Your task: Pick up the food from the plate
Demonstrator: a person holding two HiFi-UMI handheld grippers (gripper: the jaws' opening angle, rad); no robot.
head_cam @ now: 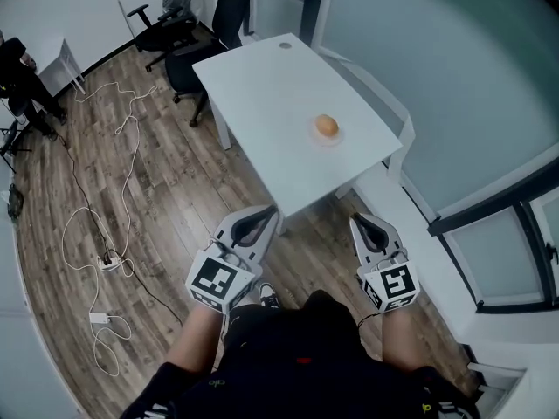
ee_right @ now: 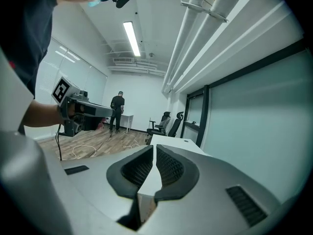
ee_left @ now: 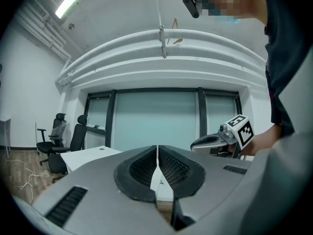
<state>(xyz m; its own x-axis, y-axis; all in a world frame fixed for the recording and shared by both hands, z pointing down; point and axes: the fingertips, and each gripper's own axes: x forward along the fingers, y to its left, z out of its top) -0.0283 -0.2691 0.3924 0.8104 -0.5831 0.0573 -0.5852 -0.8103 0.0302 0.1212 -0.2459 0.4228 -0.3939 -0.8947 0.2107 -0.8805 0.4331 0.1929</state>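
A round orange-brown piece of food (head_cam: 327, 126) lies on a small clear plate (head_cam: 339, 139) on the white table (head_cam: 262, 77), toward its right side. Both grippers are held level above the wooden floor, short of the table's near corner. My left gripper (head_cam: 266, 216) is shut with nothing between its jaws; its pads (ee_left: 157, 155) meet. My right gripper (head_cam: 365, 224) is shut and empty too, its pads (ee_right: 153, 155) touching. The plate and food do not show in either gripper view.
Black office chairs (head_cam: 188, 24) stand beyond the table's far end. White cables and a power strip (head_cam: 109, 262) trail over the floor at the left. A person (head_cam: 22, 77) stands at the far left. A glass wall (head_cam: 454, 77) and low white ledge (head_cam: 410, 216) run along the right.
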